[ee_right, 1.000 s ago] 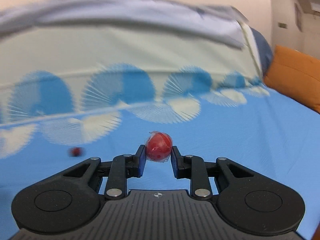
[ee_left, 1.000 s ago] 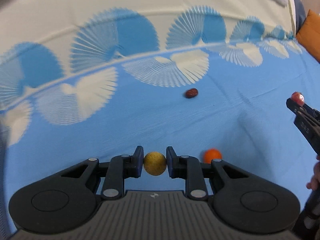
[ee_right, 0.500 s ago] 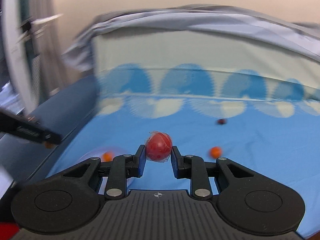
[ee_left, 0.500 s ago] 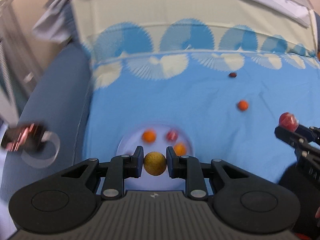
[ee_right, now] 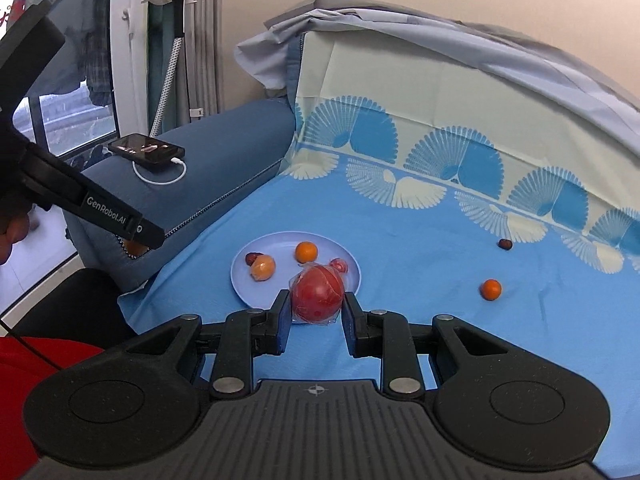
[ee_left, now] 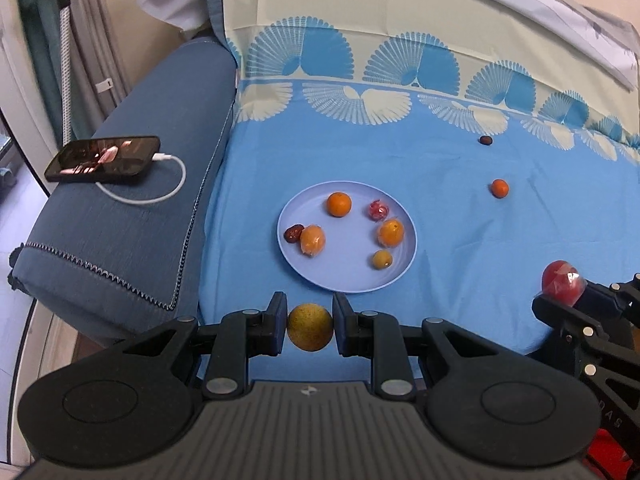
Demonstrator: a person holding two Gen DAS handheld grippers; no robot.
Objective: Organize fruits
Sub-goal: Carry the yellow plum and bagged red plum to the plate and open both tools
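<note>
My left gripper [ee_left: 310,326] is shut on a yellow-brown round fruit [ee_left: 310,327], held just in front of the near rim of a pale blue plate [ee_left: 288,220]. The plate holds several small fruits: oranges, a wrapped red one and a dark date. My right gripper [ee_right: 316,314] is shut on a wrapped red fruit [ee_right: 317,292], near the plate's [ee_right: 240,276] right rim; it also shows in the left wrist view [ee_left: 560,282]. A small orange [ee_left: 499,188] and a dark date [ee_left: 485,140] lie loose on the blue cloth.
A blue sofa arm [ee_left: 132,216] on the left carries a phone [ee_left: 103,159] on a white cable. The patterned backrest [ee_left: 400,40] rises behind. My left gripper's body [ee_right: 80,196] crosses the right wrist view's left side.
Both views have swung left and pulled back, bringing the plate and sofa arm into sight. Both grippers still hold their fruits.
</note>
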